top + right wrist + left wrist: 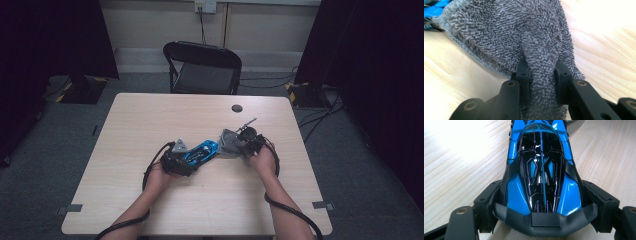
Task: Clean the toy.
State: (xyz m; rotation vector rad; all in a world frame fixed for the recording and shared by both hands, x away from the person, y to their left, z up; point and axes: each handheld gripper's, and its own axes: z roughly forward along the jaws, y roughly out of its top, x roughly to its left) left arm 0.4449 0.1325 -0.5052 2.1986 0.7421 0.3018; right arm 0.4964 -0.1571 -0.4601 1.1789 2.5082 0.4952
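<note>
A blue and black toy car [201, 151] lies on the wooden table [150, 115] near its middle. My left gripper [186, 162] is shut on one end of the toy car [541, 170], its two pads pressed against the car's flanks. Just right of the car sits a grey cloth [229, 143]. My right gripper [239, 148] is shut on a bunched fold of the grey cloth [524, 32], which spreads out ahead of the jaws and reaches the blue car [434, 8] at the far left.
A black folding chair [202, 67] stands behind the table's far edge. A small dark round disc [237, 108] lies on the table toward the back. Cables trail from both grippers over the front of the table. Black curtains hang at both sides.
</note>
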